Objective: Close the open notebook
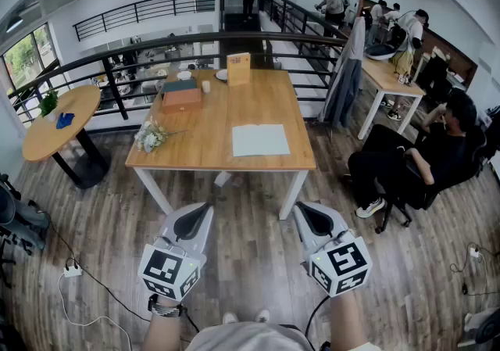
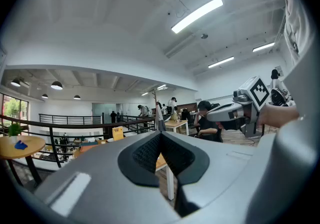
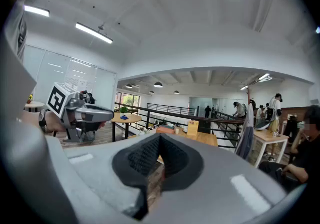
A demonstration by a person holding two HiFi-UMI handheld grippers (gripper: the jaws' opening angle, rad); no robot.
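Observation:
The pale notebook (image 1: pixel 260 139) lies flat on the wooden table (image 1: pixel 211 146), near its front right part; from here it looks like one plain sheet. Both grippers hang over the floor in front of the table, well short of the notebook. My left gripper (image 1: pixel 201 213) is shut with nothing in it, its dark pads (image 2: pixel 150 149) meeting at the tip. My right gripper (image 1: pixel 306 213) is also shut and empty, pads (image 3: pixel 146 154) together. Each gripper view shows the other gripper off to the side: the right gripper (image 2: pixel 222 113) and the left gripper (image 3: pixel 102 114).
On the table's far end stand a brown box with a teal book (image 1: pixel 180 96), a yellow sign (image 1: pixel 238 68), a cup (image 1: pixel 205 86) and a flower bunch (image 1: pixel 151 137). A round table (image 1: pixel 58 119) stands left, a seated person (image 1: pixel 426 158) right, a power strip (image 1: pixel 72 270) on the floor.

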